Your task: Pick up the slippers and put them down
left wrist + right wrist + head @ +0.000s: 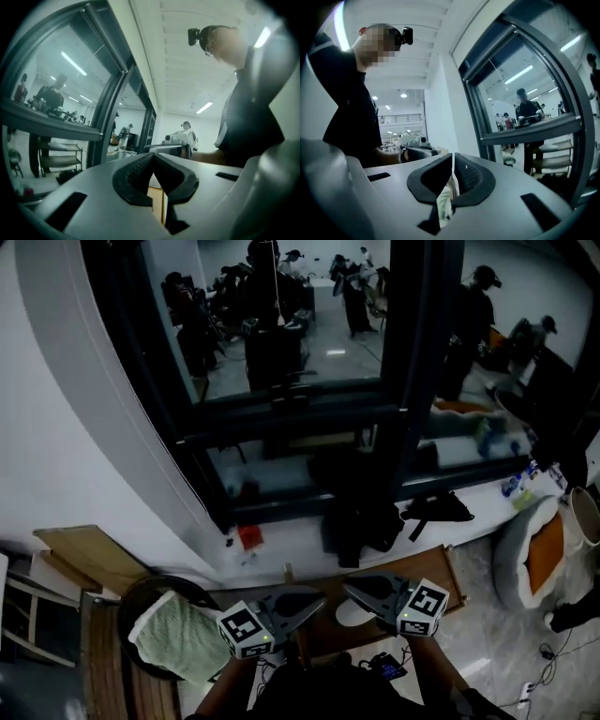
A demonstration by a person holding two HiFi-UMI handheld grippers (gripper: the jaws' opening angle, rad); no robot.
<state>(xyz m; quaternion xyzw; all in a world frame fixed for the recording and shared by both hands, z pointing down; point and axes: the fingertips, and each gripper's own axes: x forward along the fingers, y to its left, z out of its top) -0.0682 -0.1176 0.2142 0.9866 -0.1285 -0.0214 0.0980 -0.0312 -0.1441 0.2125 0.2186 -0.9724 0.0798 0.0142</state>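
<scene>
Two hand-held grippers (jaws together), one green cloth.

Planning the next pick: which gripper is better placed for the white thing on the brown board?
Right, probably. The right gripper sits over the white thing; the left gripper is farther aside. Both are shut.

Robot-data lab: glazed partition, workers beyond.

The left gripper and right gripper are grey, and each bears a cube patterned with black-and-white squares. At the near left are a pale green cloth and a black basket. At the right a grey cushion has an orange centre, and a red scrap marks the white ledge.
</scene>
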